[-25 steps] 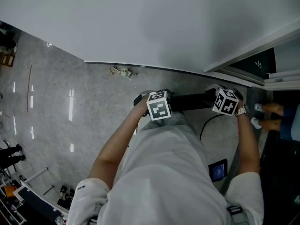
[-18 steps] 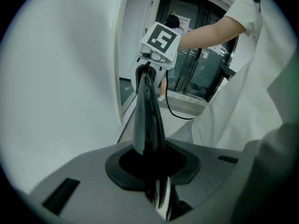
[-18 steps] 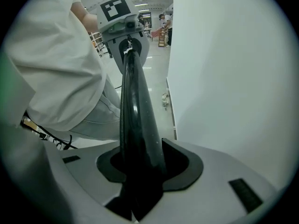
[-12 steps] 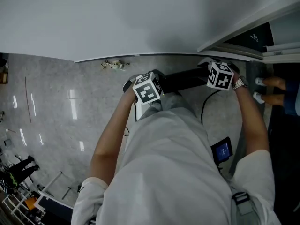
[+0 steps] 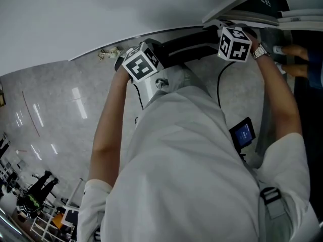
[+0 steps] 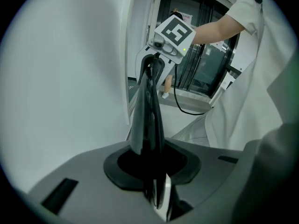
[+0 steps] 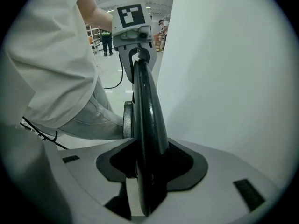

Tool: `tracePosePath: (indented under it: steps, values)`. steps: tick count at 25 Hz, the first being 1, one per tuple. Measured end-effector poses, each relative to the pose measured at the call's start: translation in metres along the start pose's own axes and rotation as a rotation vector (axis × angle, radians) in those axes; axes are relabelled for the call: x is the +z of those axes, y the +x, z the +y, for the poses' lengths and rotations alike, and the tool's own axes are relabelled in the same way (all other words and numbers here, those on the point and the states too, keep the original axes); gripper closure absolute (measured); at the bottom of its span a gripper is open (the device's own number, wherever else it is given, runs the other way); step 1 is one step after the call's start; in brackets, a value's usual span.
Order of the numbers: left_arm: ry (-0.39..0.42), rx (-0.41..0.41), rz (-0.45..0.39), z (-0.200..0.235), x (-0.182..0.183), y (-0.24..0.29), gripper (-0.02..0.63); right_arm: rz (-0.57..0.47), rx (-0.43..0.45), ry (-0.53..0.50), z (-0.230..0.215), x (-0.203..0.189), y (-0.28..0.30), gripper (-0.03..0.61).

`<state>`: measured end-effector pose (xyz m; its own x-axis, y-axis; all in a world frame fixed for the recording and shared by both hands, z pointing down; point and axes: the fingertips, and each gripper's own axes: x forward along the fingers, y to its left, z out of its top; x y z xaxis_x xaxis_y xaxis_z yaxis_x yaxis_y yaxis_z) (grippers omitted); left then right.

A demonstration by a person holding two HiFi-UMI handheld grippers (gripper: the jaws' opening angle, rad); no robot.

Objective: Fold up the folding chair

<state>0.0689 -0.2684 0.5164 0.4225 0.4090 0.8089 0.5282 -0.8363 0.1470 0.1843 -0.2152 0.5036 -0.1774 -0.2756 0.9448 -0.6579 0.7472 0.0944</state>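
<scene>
Currently the left gripper (image 6: 158,197) is clamped on the thin black edge of the folding chair (image 6: 147,111) (it presents as a flat slab). The right gripper (image 7: 142,195) has just been widening its jaws; the chair's rim stands between them with a sliver of light at one side. The chair runs along the white wall (image 5: 75,14), just beside it, and the person (image 5: 186,155) stands on the side away from the wall.

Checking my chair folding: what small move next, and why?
Probably lean the chair against the wall beside it: it looks folded flat, the left gripper clamps it, and the right gripper has just been opening its jaws around it.
</scene>
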Motion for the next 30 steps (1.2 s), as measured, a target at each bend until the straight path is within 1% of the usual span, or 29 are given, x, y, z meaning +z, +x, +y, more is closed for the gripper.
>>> tracePosePath:
  steps: [4,9,11,13,15,17,21,24,27,30]
  values:
    - [0.007,0.005,0.011,0.004,0.004,0.002,0.531,-0.004,-0.047,-0.002,-0.007,-0.002,-0.005,0.418]
    - [0.005,0.049,0.002,-0.008,0.004,-0.005,0.531,-0.007,-0.097,-0.015,-0.002,0.005,-0.011,0.414]
    - [0.016,0.074,0.003,-0.009,0.004,-0.011,0.531,-0.012,-0.119,-0.01,0.001,0.009,-0.016,0.411]
    - [0.038,0.101,0.005,0.0,0.004,-0.013,0.531,-0.011,-0.137,-0.003,-0.004,0.01,-0.017,0.411]
    - [0.055,0.111,0.007,0.01,0.003,-0.01,0.528,-0.009,-0.14,0.006,-0.01,0.01,-0.013,0.411]
    - [0.062,0.109,0.008,0.014,0.002,-0.01,0.524,-0.015,-0.151,0.01,-0.015,0.011,-0.009,0.411]
    - [0.073,0.139,0.007,0.026,0.004,-0.015,0.515,-0.023,-0.201,0.011,-0.025,0.015,-0.013,0.403]
    - [0.079,0.145,0.007,0.022,0.005,-0.026,0.514,-0.004,-0.198,0.016,-0.022,0.022,-0.021,0.402]
    - [0.087,0.151,0.012,0.032,0.003,-0.018,0.514,0.003,-0.188,0.02,-0.029,0.019,-0.016,0.402]
    - [0.124,0.17,0.016,0.041,0.006,-0.011,0.509,-0.006,-0.198,0.035,-0.031,0.012,-0.014,0.402]
